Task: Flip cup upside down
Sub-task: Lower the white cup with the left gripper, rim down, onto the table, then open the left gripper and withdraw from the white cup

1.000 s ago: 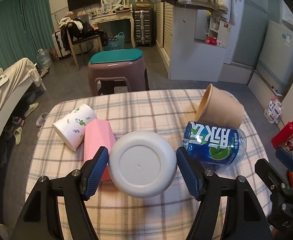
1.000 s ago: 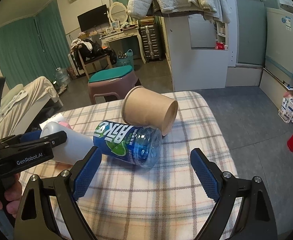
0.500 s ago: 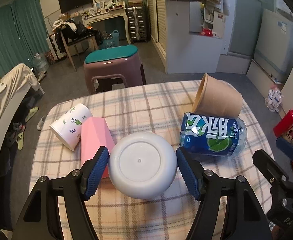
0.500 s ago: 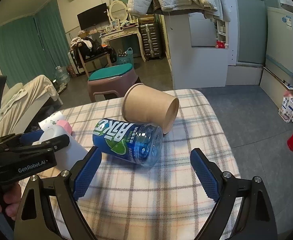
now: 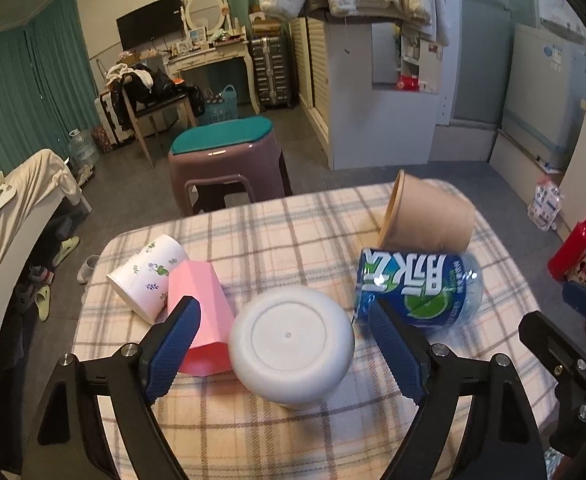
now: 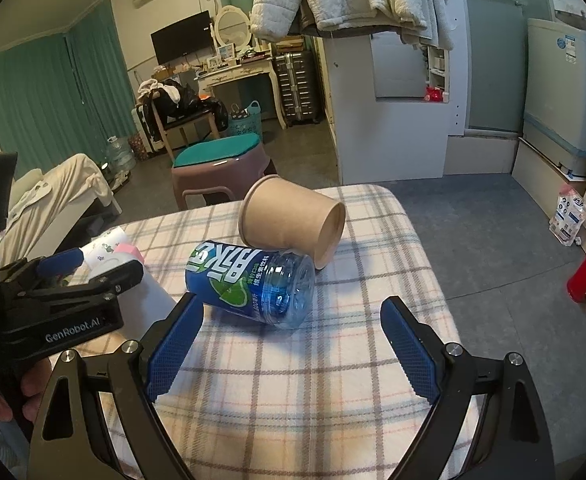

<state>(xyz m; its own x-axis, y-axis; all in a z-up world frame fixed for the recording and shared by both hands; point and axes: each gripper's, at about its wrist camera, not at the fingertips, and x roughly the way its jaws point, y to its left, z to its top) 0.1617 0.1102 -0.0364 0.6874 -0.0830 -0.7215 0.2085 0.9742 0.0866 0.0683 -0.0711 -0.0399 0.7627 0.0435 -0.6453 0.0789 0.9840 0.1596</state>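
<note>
A white cup [image 5: 291,342] stands upside down on the plaid table, its flat base facing up. My left gripper [image 5: 285,350] is open, its blue pads on either side of the cup with a gap on each side. My right gripper [image 6: 291,354] is open and empty above the table's near right part. The left gripper's body [image 6: 73,300] shows at the left of the right wrist view and hides most of the white cup there.
A pink cup [image 5: 199,316] and a white flowered cup [image 5: 147,276] lie on their sides at left. A blue bottle [image 5: 417,290] and a brown paper cup [image 5: 429,216] lie at right, also in the right wrist view [image 6: 253,284] [image 6: 293,220]. A purple stool [image 5: 229,160] stands behind the table [image 5: 293,432].
My left gripper's jaws have opened away from the white cup, which now stands free on the table. The left gripper has pulled back a little. My right gripper has barely moved.
</note>
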